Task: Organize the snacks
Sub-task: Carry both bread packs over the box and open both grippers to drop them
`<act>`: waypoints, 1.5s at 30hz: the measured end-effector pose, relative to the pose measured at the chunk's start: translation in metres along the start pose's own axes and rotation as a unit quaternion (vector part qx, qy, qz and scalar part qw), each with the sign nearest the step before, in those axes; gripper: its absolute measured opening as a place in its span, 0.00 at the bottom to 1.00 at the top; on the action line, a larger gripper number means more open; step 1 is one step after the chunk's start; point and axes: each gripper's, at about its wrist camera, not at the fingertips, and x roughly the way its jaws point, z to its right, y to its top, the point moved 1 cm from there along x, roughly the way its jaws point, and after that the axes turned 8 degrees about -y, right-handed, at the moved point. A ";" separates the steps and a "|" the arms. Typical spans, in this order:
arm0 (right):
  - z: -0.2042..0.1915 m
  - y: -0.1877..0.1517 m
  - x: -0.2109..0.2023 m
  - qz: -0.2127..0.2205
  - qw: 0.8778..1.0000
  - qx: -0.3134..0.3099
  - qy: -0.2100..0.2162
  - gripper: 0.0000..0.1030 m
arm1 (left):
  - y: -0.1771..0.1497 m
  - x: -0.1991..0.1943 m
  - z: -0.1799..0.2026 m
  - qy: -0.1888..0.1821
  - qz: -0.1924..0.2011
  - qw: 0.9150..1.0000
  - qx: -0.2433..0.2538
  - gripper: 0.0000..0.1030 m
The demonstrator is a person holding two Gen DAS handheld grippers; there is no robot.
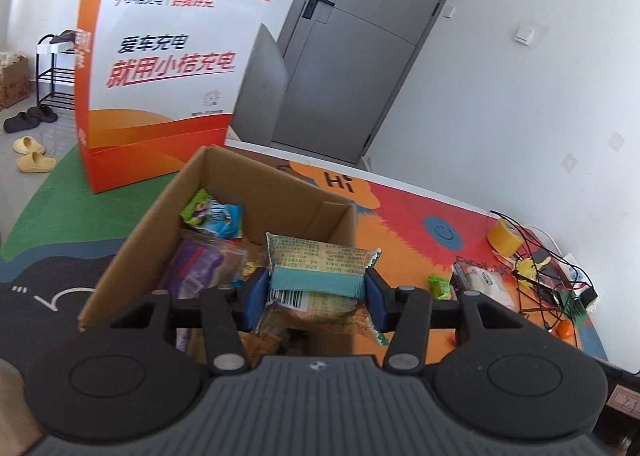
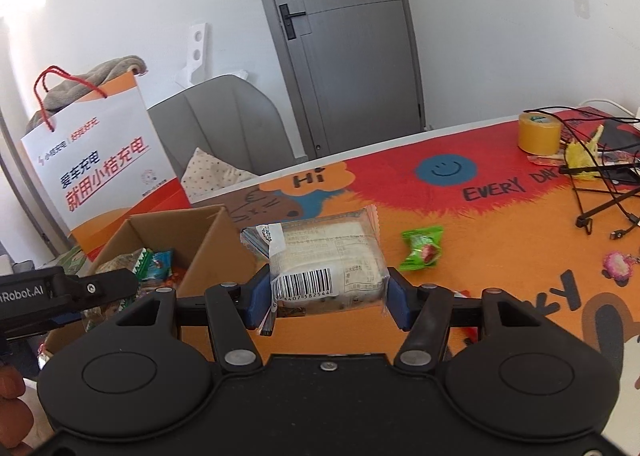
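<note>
My left gripper (image 1: 316, 296) is shut on a green-and-tan snack packet (image 1: 320, 260), held above the near edge of an open cardboard box (image 1: 132, 252). Several snack packets (image 1: 214, 215) lie inside the box. My right gripper (image 2: 326, 296) is shut on a clear-wrapped white snack with a barcode (image 2: 324, 256), held over the table just right of the box (image 2: 216, 248). A small green candy packet (image 2: 422, 248) lies on the colourful table mat (image 2: 500, 240) to the right. The left gripper (image 2: 72, 292) shows at the left edge of the right wrist view, over the box.
A tall orange-and-white paper bag (image 1: 160, 67) stands behind the box. A yellow tape roll (image 2: 539, 132), black cables (image 2: 600, 191) and small items crowd the table's far right. A grey chair (image 2: 224, 123) and a door (image 2: 344, 39) stand beyond the table.
</note>
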 end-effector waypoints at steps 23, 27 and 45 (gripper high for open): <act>-0.079 0.015 -0.001 0.008 0.998 -0.030 0.057 0.56 | 0.019 -0.044 -0.057 0.040 0.031 0.998 -0.033 0.73; -0.095 0.018 0.007 0.005 0.997 -0.034 0.073 0.56 | 0.023 -0.044 -0.069 0.046 0.033 0.997 -0.043 0.73; -0.069 0.016 0.002 0.004 0.998 0.000 0.066 0.97 | 0.022 -0.048 -0.078 0.052 0.045 0.997 -0.042 0.91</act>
